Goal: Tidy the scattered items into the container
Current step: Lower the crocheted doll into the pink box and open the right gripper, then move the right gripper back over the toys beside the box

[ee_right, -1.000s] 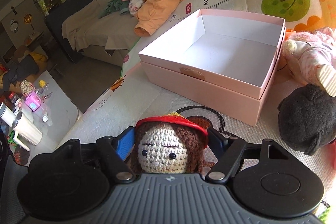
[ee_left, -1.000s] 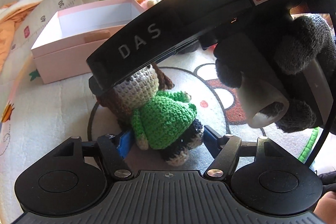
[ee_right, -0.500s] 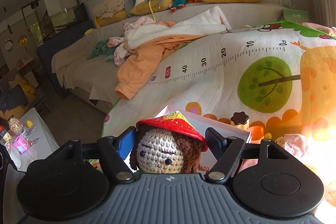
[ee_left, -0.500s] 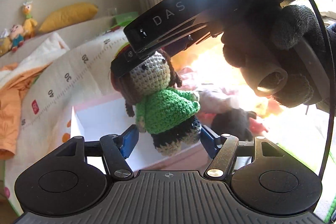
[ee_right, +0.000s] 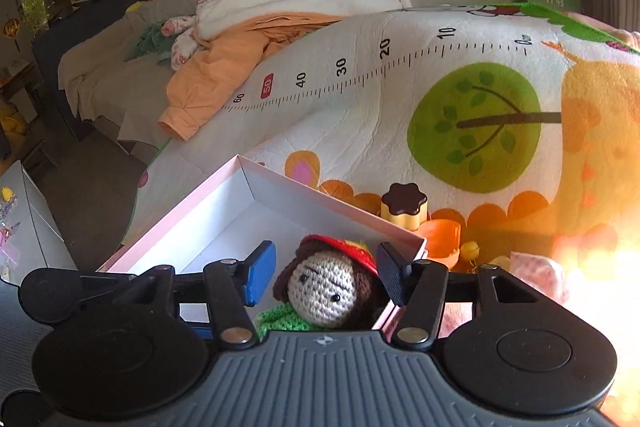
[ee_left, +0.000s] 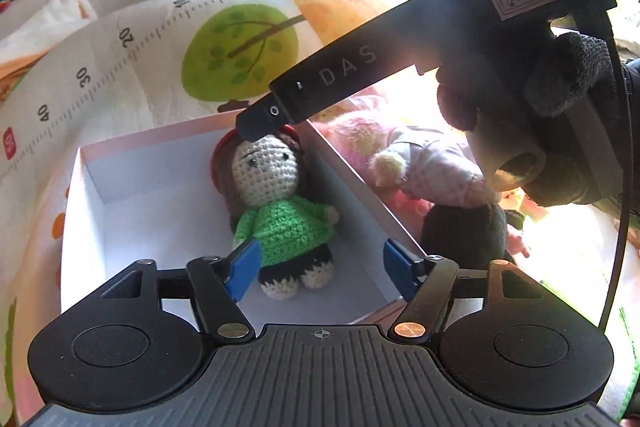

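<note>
Left tongs spread wide and released, hovering over the pink box, blue pads either side of the crochet doll's legs without touching. Doll lying on its back on the white floor of the box, toward the right wall, green sweater up, red hat at the far end. Right tongs likewise parted and empty, straddling the doll's head from above. Beyond the box's right wall, a pink plush and a dark plush on the printed mat.
</note>
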Tool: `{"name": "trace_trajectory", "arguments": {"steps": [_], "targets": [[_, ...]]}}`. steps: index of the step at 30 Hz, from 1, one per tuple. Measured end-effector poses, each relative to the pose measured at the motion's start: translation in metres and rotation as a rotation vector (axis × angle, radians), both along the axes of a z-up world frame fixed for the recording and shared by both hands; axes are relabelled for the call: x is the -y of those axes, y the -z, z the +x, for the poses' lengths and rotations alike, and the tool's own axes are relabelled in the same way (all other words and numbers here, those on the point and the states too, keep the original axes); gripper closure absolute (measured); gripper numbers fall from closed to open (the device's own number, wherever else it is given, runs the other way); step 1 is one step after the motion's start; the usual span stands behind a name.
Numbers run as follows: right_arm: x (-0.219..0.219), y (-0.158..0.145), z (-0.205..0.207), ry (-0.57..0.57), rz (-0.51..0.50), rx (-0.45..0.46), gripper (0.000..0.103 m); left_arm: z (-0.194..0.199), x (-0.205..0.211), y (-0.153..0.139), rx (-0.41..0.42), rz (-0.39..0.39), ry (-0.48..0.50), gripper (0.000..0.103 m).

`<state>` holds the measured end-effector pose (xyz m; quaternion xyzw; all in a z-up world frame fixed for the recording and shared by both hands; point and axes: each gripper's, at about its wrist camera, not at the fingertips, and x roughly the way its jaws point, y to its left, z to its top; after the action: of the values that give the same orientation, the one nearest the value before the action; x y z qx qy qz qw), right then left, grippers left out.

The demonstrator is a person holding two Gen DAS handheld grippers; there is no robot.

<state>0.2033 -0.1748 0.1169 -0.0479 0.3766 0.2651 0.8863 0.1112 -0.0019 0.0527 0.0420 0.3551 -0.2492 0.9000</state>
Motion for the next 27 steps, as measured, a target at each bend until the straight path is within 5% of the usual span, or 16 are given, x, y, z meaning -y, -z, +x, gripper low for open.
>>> {"name": "trace_trajectory", "arguments": {"steps": [8, 12, 15, 21, 27], "targets": [[-0.028, 0.020, 0.030, -0.040, -0.043, -0.088, 0.047, 0.030, -0.002, 0.007, -0.112, -0.075, -0.003, 0.017], [-0.017, 0.017, 0.012, -0.120, -0.041, -0.199, 0.046, 0.020, -0.002, 0.004, -0.088, -0.093, 0.035, 0.017], [-0.010, 0.012, 0.005, -0.106, -0.073, -0.183, 0.047, 0.018, -0.003, 0.006, -0.095, -0.111, 0.034, 0.017], [0.012, -0.013, 0.060, 0.099, 0.051, -0.114, 0.047, -0.008, -0.009, -0.010, 0.026, -0.093, -0.049, 0.015], [-0.014, 0.023, 0.145, 0.146, -0.078, -0.214, 0.056, -0.037, -0.028, -0.021, 0.121, -0.103, -0.170, 0.009]]}}
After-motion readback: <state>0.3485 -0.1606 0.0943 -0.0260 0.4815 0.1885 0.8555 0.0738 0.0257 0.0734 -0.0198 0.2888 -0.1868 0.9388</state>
